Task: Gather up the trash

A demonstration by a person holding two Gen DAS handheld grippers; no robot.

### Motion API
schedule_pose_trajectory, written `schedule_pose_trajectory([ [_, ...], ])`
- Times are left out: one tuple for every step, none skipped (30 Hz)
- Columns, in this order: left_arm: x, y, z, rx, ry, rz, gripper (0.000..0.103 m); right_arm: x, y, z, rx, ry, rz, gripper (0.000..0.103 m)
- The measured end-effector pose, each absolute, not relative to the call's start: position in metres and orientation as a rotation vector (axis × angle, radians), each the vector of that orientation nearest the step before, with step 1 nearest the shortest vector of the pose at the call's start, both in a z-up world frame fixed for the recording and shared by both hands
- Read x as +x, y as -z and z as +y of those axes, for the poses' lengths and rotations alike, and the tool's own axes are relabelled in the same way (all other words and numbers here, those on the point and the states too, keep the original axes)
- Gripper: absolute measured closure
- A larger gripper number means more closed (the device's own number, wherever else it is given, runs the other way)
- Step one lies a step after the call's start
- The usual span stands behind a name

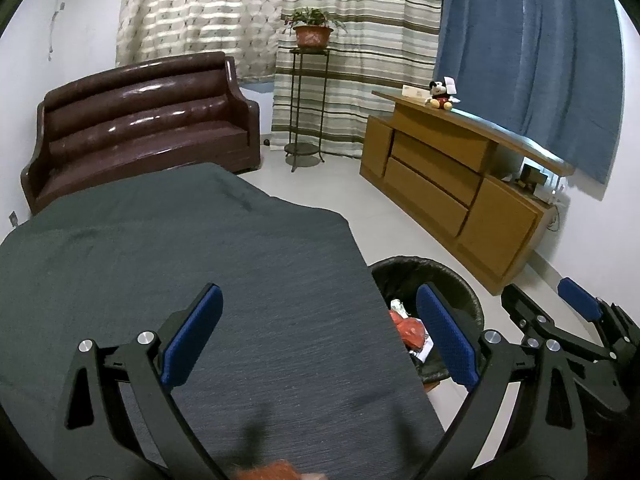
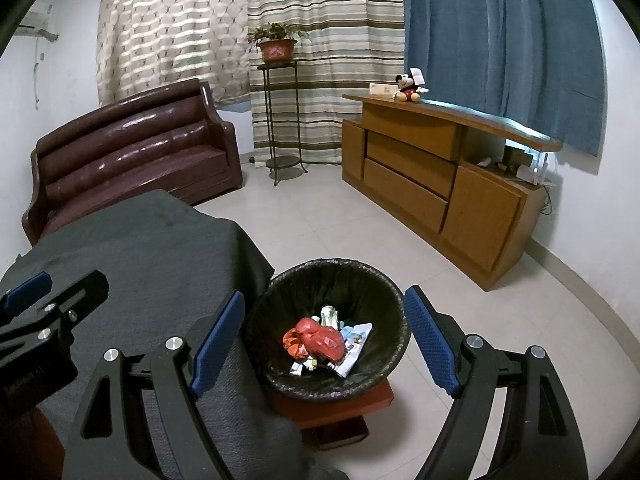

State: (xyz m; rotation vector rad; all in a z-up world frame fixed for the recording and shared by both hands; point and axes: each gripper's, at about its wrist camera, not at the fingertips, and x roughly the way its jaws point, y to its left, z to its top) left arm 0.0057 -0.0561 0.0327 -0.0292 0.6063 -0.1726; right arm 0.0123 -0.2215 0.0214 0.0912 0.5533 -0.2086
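Since the cloth-covered table (image 1: pixel 200 280) shows no litter on the part in view, the collecting looks nearly or wholly done, though an orange blur at the left view's bottom edge cannot be identified. Trash (image 2: pixel 320 340) lies in the black-lined bin (image 2: pixel 280 300) beside the table: a crumpled red wrapper plus white and blue packets. Both the left gripper (image 1: pixel 320 336) and right gripper (image 2: pixel 324 340) gape wide, holding nothing.

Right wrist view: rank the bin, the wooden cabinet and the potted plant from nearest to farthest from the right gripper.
From the right gripper, jaws open and empty:
1. Bin, lined in black, just ahead and below, holding the red wrapper.
2. Wooden cabinet, across the floor to the right.
3. Potted plant, on its stand against the striped curtain at the back.
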Motion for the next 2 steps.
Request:
schedule_pose_trajectory([
  [0.0053,-0.0320,-0.0536,-0.030,0.170,0.609,0.008,0.0114,-0.0208,-0.2198,0.088,0.207,0.556,0.024],
  [0.0051,-0.0312,-0.0490,-0.031,0.168,0.613,0.008,0.0105,-0.0202,-0.2185,0.087,0.206,0.558,0.024],
])
